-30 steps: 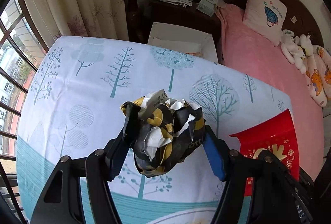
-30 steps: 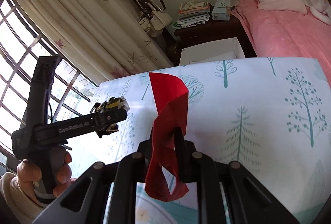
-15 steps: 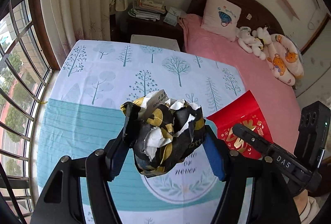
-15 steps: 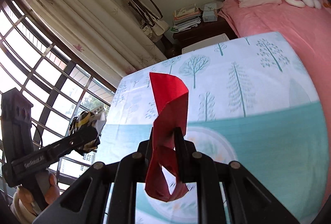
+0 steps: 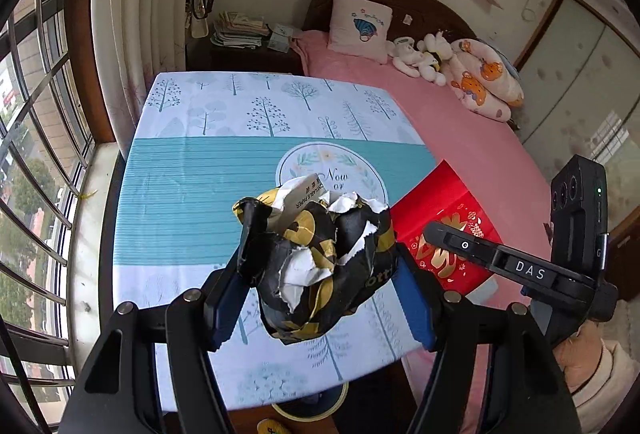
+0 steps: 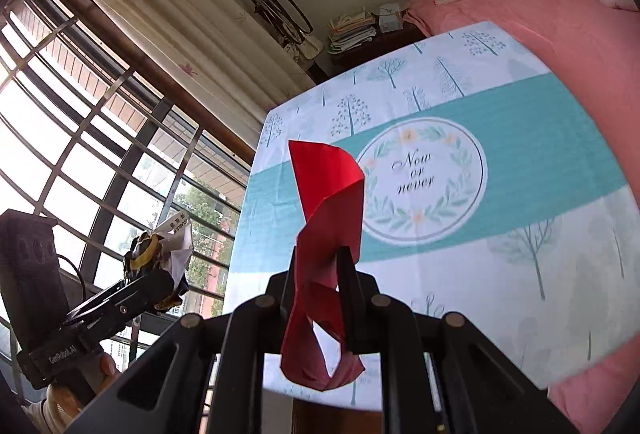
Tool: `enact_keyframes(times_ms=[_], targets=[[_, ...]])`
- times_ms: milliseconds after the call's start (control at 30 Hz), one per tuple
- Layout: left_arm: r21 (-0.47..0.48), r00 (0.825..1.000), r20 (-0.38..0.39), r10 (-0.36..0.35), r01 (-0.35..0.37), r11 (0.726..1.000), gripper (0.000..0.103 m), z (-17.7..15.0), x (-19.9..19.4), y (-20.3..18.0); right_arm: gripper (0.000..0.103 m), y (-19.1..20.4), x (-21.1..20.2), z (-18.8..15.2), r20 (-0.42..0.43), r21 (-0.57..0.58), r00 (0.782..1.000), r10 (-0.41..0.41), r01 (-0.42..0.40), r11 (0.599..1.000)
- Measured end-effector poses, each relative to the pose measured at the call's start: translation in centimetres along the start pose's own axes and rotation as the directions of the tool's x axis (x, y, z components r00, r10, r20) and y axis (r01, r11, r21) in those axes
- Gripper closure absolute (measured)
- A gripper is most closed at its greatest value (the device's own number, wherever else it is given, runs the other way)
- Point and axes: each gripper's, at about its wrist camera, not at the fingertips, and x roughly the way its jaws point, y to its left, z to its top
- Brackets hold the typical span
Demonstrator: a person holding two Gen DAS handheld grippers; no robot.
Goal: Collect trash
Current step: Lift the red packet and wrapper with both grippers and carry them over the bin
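Red paper strip (image 6: 326, 234) pinched in right gripper (image 6: 320, 274), long axis toward 12 o'clock. Crumpled black-yellow wrapper (image 5: 320, 258) clamped in left gripper (image 5: 320, 274). Both above bench (image 5: 180, 193), no bin visible; can't tell which hand's nearer drop spot.

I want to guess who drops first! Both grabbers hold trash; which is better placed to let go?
Probably left. A round rim, maybe a bin, shows just below the left gripper and its crumpled wrapper; the right gripper, shut on red paper, sees none.
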Motion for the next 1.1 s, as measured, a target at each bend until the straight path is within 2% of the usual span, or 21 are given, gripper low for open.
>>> enact_keyframes(times_ms=[167,333,467,800,1100], targets=[[0.050,1.000,-0.031,0.000,0.001,0.999,0.036,-5.0,-2.7,-0.6,0.088,1.1,-1.0,-5.1,-0.077,0.014,0.997,-0.028,0.029,0.999],[0.071,0.998,-0.068,0.009,-0.004,0.997,0.036,-9.1,-3.3,-1.5,0.088,1.1,-1.4,-9.4,-0.155,0.013,0.987,-0.037,0.040,0.999],[0.047,0.993,-0.118,0.007,-0.001,0.999,0.036,-12.0,-2.7,-2.2,0.088,-0.1,-1.7,-12.0,-0.186,0.035,0.982,-0.043,0.050,0.998],[-0.002,0.972,-0.229,0.047,-0.048,0.999,0.036,-19.0,1.4,-5.3,0.088,-5.7,-2.7,-17.7,-0.238,0.083,0.971,-0.037,0.059,0.995],[-0.045,0.953,-0.297,0.050,-0.067,0.997,0.036,-25.7,8.2,-7.7,0.088,-13.4,0.8,-24.4,-0.326,0.155,0.943,-0.069,0.125,0.980]])
